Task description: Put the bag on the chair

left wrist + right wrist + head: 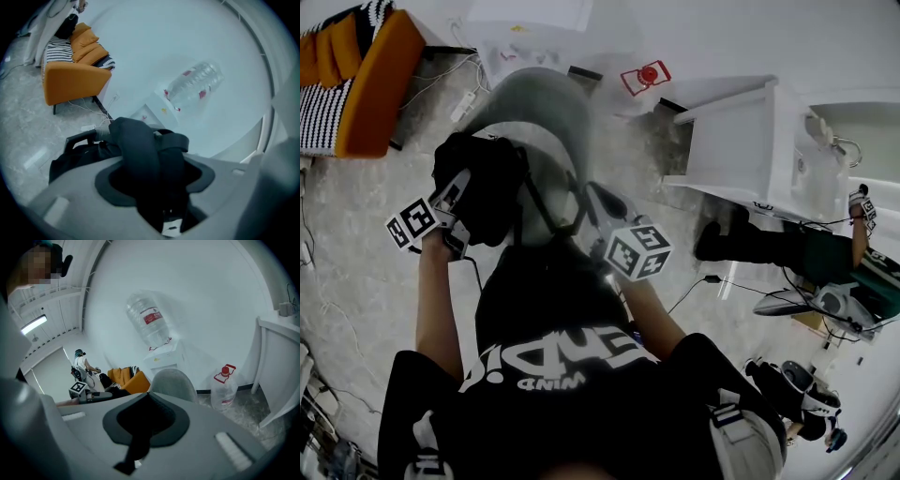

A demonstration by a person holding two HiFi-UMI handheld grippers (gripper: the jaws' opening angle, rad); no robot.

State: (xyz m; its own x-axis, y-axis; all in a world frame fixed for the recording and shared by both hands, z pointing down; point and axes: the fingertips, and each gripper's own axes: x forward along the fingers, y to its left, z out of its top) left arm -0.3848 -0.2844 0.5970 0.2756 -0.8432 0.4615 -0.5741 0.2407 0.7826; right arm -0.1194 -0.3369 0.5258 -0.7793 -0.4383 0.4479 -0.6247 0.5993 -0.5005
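A grey shell chair (546, 120) stands in front of me, also seen in the right gripper view (174, 383). The black bag (481, 180) hangs at the chair's left front edge, over the seat. My left gripper (457, 214) is at the bag. In its own view a thick padded strap (140, 150) runs loosely through the wide jaws of the left gripper (154, 187), with the bag body (77, 157) to the left. My right gripper (598, 208) is shut on a thin black strap (551, 214) that leads to the bag. That strap (139, 446) runs between the right gripper's (145, 425) jaws.
An orange sofa (370, 84) with a striped cushion stands at the far left, with cables (461, 86) on the floor beside it. A red-capped water jug (645, 75) and a white cabinet (741, 141) are at the right. A water dispenser (151, 326) stands by the wall. Another person (787, 251) is at the right.
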